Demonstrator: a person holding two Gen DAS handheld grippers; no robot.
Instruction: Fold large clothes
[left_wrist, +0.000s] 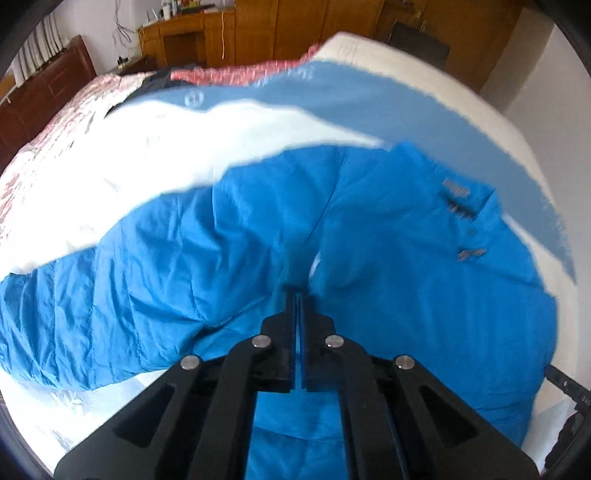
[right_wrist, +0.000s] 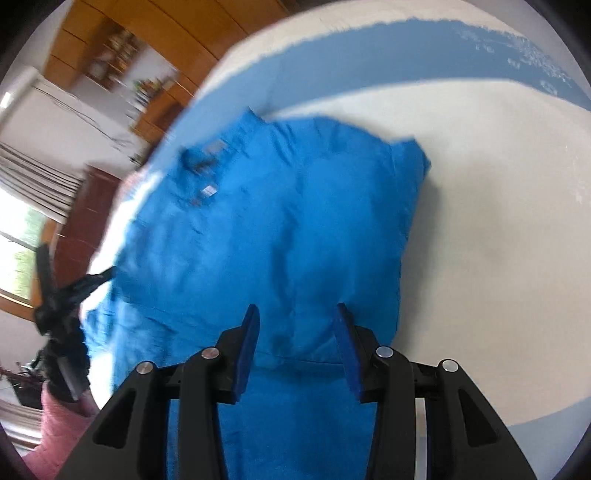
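Observation:
A large bright blue jacket lies on a white and pale blue bed cover. One sleeve runs out to the left in the left wrist view. My left gripper is shut on a fold of the jacket near its middle. In the right wrist view the jacket fills the centre, with small labels near its collar. My right gripper is open just above the jacket's near part, holding nothing. The left gripper also shows at the left edge of the right wrist view, blurred.
The bed cover extends to the right of the jacket. A pink patterned quilt lies at the bed's far left. Wooden cabinets and a dark wooden headboard stand beyond the bed. A window with curtains is at the left.

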